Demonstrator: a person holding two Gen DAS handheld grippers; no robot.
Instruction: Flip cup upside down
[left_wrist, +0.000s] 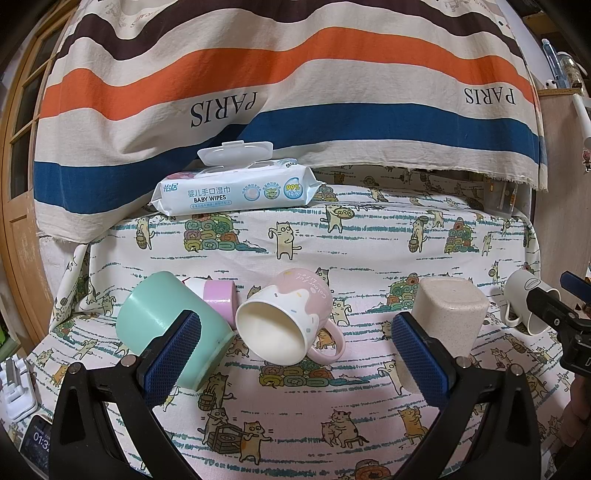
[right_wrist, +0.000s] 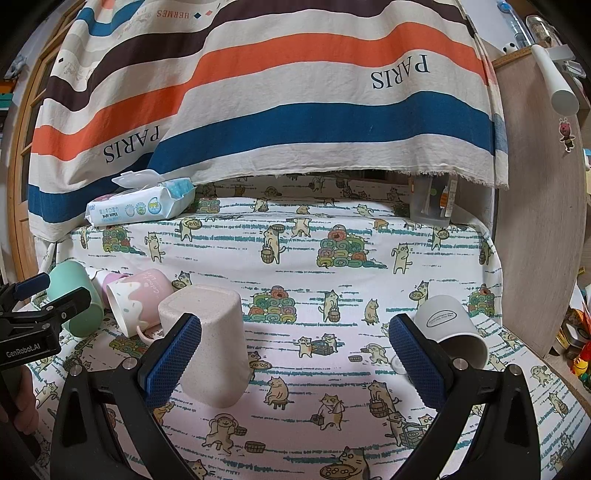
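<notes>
Left wrist view is showing the left gripper (left_wrist: 295, 354) spread wide and holding nothing, hovering low over the cat-print cloth (left_wrist: 295, 424). Between its blue pads the pink mug (left_wrist: 291, 321) is lying on its side, mouth facing the camera, handle low on the right; I am taking this as the cup to be flipped. Just left, and partly behind the left pad, the teal cup (left_wrist: 162, 325) is lying tipped and crowding the mug, with a lilac cup (left_wrist: 218, 299) wedged behind the two. The beige cup (left_wrist: 447, 306) is already standing mouth-down by the right pad. Right wrist view is showing the right gripper (right_wrist: 295, 354) equally wide and empty, the beige cup by its left pad and the white mug (right_wrist: 450, 332) tilted beyond its right pad. Risks, as judged: a pad closing here could be catching the teal cup or knocking the beige one over; a glazed, round mug gripped off-centre could be slipping or rolling out mid-turn, and the handle could be fouling a pad. Baby wipes (left_wrist: 236, 188) are sitting well back under the striped drape (left_wrist: 295, 74), clear of the work.
</notes>
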